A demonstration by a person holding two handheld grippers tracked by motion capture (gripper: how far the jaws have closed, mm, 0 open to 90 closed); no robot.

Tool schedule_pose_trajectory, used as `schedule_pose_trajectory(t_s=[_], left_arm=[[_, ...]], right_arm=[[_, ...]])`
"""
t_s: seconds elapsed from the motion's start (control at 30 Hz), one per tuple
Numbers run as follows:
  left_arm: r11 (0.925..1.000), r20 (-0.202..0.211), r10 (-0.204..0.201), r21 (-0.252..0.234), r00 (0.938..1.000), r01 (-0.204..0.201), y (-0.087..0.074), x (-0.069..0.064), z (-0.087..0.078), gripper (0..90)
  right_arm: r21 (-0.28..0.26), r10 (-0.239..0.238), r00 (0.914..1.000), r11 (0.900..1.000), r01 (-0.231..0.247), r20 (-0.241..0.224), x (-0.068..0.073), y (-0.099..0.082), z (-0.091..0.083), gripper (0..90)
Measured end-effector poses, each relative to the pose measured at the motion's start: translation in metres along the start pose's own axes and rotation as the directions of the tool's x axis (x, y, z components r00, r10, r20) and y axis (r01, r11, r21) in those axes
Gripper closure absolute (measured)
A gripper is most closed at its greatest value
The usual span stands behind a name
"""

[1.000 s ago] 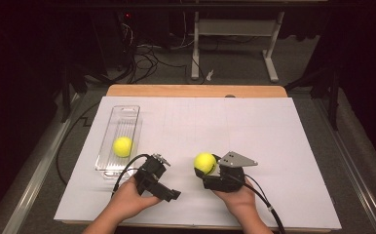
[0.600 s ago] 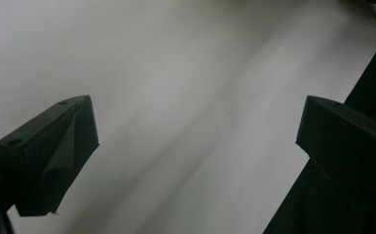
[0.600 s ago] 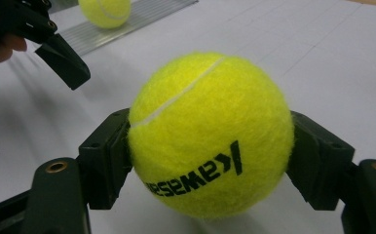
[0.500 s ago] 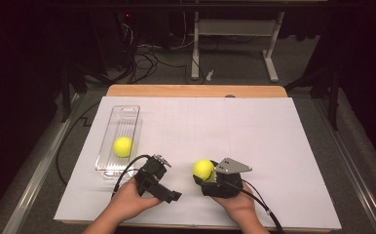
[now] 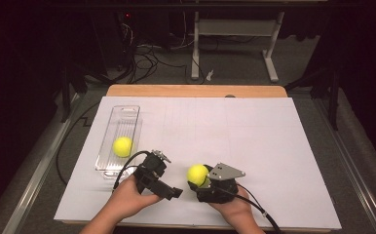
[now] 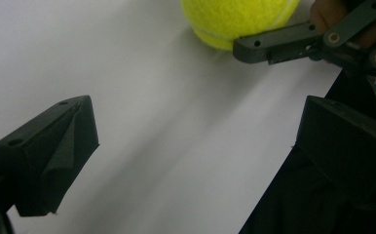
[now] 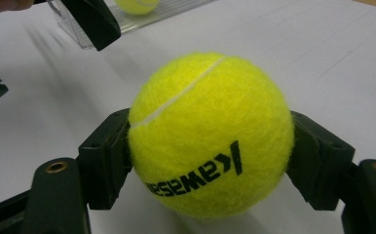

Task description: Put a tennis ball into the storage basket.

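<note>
Right fingers (image 7: 103,161): black, blocky, clamping the fuzzy round ball (image 7: 210,134) at 3 and 9 o'clock.
Left fingers (image 6: 49,156): matte black wedges, standing wide apart, gripping nothing.
Ball: sitting low over the white paper (image 5: 273,146), at 3 o'clock from the left gripper (image 5: 162,157).
Second ball (image 5: 122,146): lying in a clear ribbed tray (image 5: 127,114).

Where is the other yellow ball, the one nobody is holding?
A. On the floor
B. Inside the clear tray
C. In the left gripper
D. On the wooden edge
B: the second tennis ball lies inside the clear tray, at the table's left.
</note>
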State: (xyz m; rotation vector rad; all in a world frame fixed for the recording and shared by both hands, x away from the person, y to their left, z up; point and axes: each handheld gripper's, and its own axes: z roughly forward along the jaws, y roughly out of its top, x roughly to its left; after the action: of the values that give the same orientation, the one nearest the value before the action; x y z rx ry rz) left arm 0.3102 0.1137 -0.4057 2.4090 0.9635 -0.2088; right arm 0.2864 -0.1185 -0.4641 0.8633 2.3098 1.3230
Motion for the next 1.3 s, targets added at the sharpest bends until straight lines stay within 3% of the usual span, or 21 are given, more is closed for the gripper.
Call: schedule_pose_trajectory(t_s=[0.33, 1.3], left_arm=[[0.9999, -0.008, -0.01, 0.008, 0.9999, 0.01, 0.016, -0.001, -0.008, 3.0], [0.9988, 0.012, -0.001, 0.049, 0.9999, 0.001, 0.041, -0.009, 0.011, 4.4]], right_arm=[[-0.001, -0.023, 0.9994, 0.9997, 0.023, -0.025, 0.008, 0.0, 0.005, 27.3], [-0.041, -0.067, 0.9959, 0.9971, 0.064, -0.061, 0.023, 0.005, 0.007, 27.4]])
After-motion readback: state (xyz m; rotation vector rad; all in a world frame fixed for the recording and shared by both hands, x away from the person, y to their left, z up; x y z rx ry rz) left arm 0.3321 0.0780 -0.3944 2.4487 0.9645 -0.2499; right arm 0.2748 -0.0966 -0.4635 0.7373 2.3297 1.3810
